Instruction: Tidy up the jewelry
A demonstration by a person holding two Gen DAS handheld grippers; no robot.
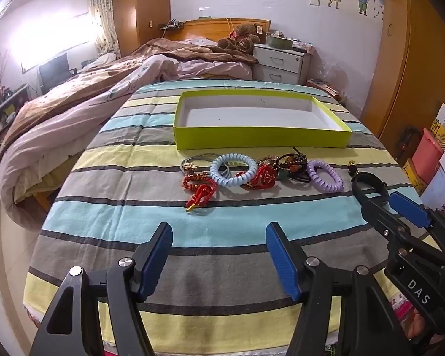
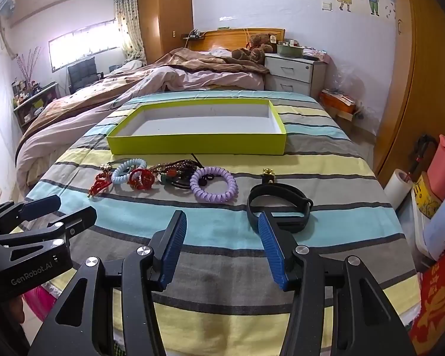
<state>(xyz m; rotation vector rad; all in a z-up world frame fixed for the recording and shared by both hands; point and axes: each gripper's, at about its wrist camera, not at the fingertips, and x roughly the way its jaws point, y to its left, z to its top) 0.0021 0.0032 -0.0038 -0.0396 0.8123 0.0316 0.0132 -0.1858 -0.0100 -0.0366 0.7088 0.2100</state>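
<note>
Left gripper (image 1: 219,255) open, box (image 1: 261,141) beyond

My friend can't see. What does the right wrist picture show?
The open right gripper hovers over a striped cloth, empty, just short of a black band. Beyond lie a purple coil bracelet, more jewelry, and an empty green box.

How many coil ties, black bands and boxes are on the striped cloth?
Coil ties: 2, blue and purple
Black band: 1
Box: 1
Total: 4
</note>
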